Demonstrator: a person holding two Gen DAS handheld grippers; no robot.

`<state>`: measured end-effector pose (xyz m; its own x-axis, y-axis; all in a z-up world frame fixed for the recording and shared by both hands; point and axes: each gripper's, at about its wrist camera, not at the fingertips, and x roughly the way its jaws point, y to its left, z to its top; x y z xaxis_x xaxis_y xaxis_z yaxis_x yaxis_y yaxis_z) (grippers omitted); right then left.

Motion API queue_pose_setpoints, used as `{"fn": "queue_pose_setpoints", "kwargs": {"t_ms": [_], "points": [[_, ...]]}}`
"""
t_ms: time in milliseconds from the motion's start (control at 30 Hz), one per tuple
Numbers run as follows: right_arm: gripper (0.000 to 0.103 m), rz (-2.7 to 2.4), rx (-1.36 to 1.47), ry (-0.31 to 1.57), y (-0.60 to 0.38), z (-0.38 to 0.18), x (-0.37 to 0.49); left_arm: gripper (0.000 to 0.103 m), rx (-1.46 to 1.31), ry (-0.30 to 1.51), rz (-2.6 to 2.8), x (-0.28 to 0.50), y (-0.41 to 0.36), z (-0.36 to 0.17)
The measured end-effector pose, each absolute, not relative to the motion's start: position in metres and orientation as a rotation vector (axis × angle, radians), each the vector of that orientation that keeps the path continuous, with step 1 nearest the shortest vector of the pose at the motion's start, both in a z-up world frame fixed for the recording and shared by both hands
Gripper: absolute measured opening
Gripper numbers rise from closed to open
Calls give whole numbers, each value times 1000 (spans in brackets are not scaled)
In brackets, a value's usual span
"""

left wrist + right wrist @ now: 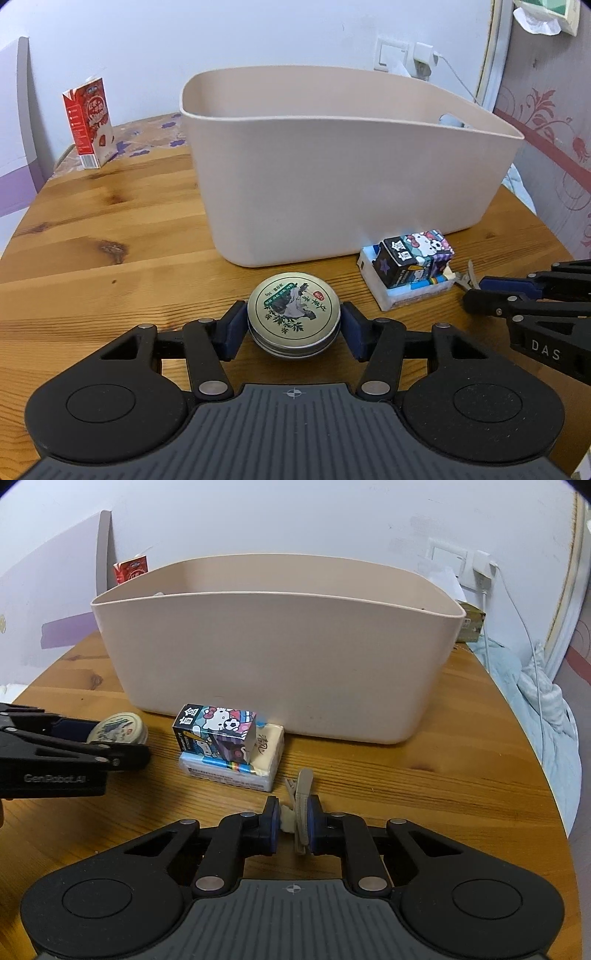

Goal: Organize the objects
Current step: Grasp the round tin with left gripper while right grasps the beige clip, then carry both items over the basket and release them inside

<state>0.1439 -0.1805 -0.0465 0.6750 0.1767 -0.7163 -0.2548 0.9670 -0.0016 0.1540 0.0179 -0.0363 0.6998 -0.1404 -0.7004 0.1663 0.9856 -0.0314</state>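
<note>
My left gripper [293,325] is shut on a round metal tin [293,314] with a printed lid, just above the wooden table, in front of the beige plastic bin [332,192]. The tin also shows in the right wrist view [118,728]. My right gripper [291,823] is shut on a beige hair clip [302,805], whose metal tip shows in the left wrist view [467,278]. A Hello Kitty box [216,734] lies on a white tissue pack [236,771] between the grippers, close to the bin's front wall [280,664].
A red milk carton [88,122] stands at the table's far left corner. A wall socket with a charger [424,59] and cable is behind the bin. Bedding [535,709] lies past the table's right edge. A small green box [471,626] sits behind the bin.
</note>
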Motion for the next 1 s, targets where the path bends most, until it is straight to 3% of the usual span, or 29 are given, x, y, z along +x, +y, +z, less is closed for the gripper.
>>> {"fn": "queue_pose_setpoints", "kwargs": {"t_ms": [633,1000], "points": [[14,214,-17,574,-212,32,122,55,30,571,-205,131,16,46],[14,197,12,459,-213,74,155,55,56,501,-164,173,19,80]]}}
